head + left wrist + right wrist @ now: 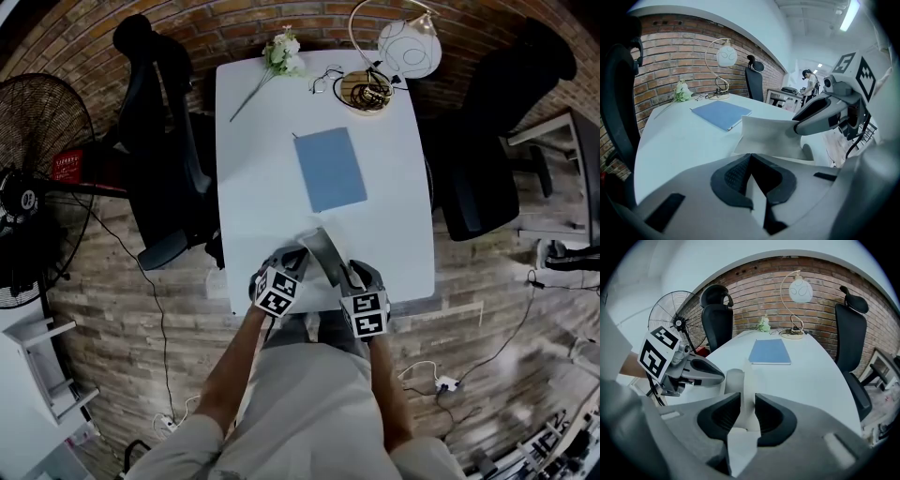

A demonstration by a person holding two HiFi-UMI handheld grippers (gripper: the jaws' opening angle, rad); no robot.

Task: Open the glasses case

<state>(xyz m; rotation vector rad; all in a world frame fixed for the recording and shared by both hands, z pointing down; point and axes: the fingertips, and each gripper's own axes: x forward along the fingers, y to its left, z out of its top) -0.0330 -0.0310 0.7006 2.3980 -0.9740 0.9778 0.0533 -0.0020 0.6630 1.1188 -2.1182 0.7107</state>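
Observation:
The pale grey glasses case (320, 249) sits at the near edge of the white table (253, 169), between my two grippers, with one flap standing up. In the left gripper view that flap (771, 136) rises just beyond my left gripper (757, 180), whose pads are closed on a thin edge of the case. My right gripper (746, 418) is shut on a thin white flap (743, 392) of the same case, whose rounded body (733, 379) shows just beyond it. In the head view the left gripper (300, 257) and right gripper (339, 270) flank the case closely.
A blue notebook (330, 169) lies mid-table. At the far end are a flower sprig (281, 52), a round lamp (410, 45) and a wooden dish with cables (366, 91). Black chairs (159, 141) (487, 159) stand at both sides, a fan (37, 159) at left.

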